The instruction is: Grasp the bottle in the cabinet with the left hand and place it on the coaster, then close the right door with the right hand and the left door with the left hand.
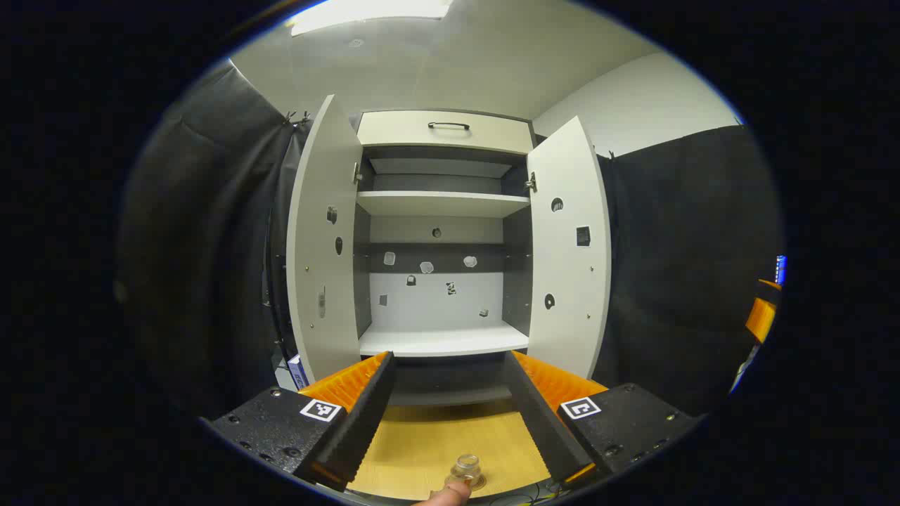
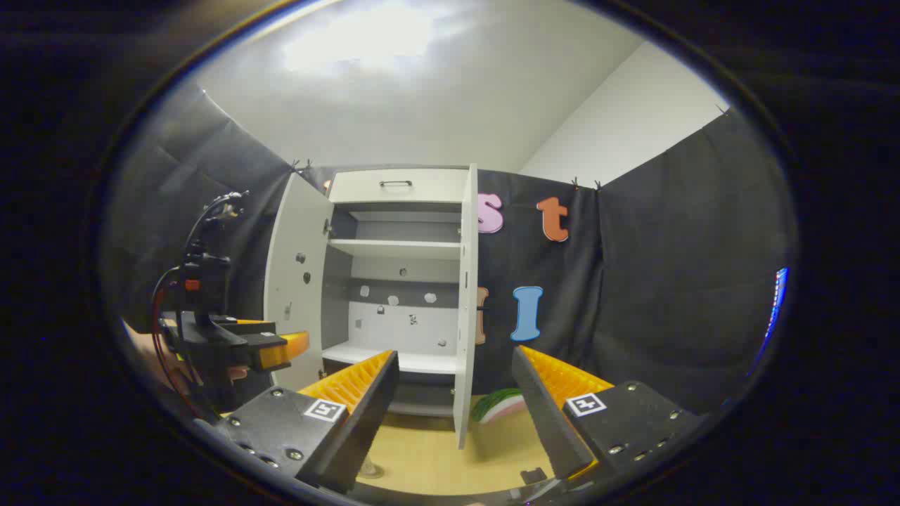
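Black cloth [image 2: 668, 281] drapes the booth beneath white walls [image 1: 633, 105], with what seems a ceiling light [image 1: 365, 14] overhead.

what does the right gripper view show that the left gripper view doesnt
Right gripper view: the left tongs held off to one side, and a watermelon-slice shape by the right door, which is seen nearly edge-on.
Left gripper view: a small clear bottle between its own fingers, a fingertip beside it, and both doors' inner faces.
Shared: the open cabinet, the wooden table, and open tongs at the bottom, the right tongs in their own view.
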`<state>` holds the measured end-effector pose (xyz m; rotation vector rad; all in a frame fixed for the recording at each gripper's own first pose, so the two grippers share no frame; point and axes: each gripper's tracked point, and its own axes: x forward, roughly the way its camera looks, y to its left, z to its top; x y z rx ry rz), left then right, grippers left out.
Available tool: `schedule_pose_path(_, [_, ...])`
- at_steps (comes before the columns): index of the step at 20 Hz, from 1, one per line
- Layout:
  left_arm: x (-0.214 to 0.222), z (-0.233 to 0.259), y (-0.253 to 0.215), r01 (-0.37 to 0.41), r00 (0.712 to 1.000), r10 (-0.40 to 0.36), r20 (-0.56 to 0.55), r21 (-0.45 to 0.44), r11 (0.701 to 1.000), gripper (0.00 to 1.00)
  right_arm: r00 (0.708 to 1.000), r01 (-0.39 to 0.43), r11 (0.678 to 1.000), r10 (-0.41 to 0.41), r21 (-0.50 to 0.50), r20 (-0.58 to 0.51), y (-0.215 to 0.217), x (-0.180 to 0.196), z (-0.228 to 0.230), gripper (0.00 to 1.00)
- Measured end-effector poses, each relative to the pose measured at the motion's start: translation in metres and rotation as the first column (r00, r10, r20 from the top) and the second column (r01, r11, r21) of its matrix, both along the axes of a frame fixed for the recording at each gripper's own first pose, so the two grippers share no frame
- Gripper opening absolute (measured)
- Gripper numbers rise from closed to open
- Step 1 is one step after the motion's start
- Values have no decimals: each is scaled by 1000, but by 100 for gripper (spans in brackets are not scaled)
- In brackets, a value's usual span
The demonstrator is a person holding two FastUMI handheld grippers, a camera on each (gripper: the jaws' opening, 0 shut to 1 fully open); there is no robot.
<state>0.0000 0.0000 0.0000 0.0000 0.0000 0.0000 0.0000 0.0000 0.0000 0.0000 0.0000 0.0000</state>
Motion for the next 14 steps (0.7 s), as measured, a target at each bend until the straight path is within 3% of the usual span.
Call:
schedule_pose_path(1, [3,3,2,5,1000,-5,5,0,1000,98,1000,-2,1000,2,14,7,2,10,2,98])
schedule_pose_path(8, [32,-3,7,20,1000,-20,1,6,1000,98,1000,9,1000,-9,-12,-1,6,38,-7,98])
schedule_pose_path(9, [35,-8,5,26,1000,-26,-8,10,1000,98,1000,9,1000,-9,-21,0,8,40,-8,93])
schedule_pose_path(11, [42,-13,6,31,999,-30,-20,19,999,98,1000,19,999,-19,-28,3,8,46,-10,93])
schedule_pose_path(12, [46,-14,4,37,999,-37,-21,18,999,99,1000,27,999,-27,-24,0,8,48,-11,98])
schedule_pose_path(14, [51,-13,1,48,999,-48,-16,16,999,98,999,40,999,-40,-9,-14,7,51,-14,98])
